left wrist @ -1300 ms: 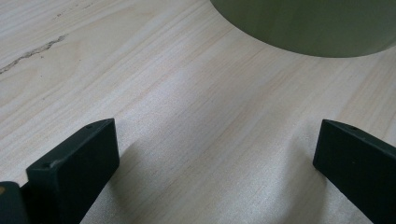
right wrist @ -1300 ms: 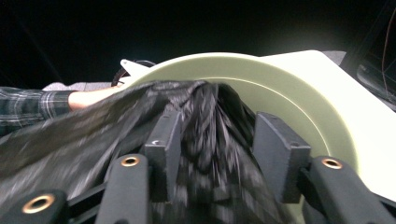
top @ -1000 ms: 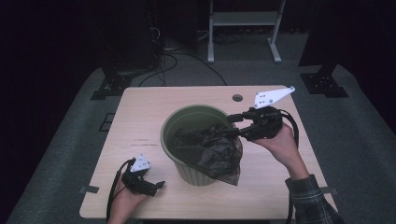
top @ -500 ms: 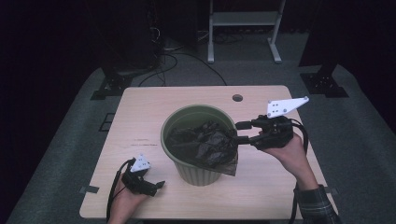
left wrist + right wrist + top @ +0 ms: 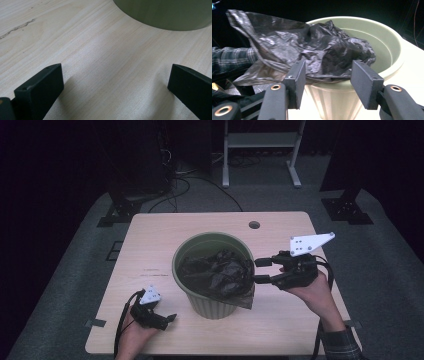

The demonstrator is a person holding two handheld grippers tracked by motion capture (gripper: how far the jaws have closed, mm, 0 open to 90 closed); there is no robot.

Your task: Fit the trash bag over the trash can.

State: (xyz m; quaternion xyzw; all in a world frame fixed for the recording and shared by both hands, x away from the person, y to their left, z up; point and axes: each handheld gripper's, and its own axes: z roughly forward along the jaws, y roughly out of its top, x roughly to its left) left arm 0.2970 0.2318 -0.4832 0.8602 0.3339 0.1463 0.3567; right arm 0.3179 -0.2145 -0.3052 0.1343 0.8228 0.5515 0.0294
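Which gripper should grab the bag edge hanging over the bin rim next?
Right. The right gripper is open, level with the bin rim, facing the black bag draped there. The left gripper rests open on the table beside the bin's base.

Cut off by the top edge in the left gripper view: most of the green bin [image 5: 165,13], with just a bit of its bottom wall there. Hidden under the black bag [image 5: 220,272] in the high view: the inside of the bin. Cut off at the left edge in the right gripper view: a checked sleeve [image 5: 230,60], partly behind the bag.
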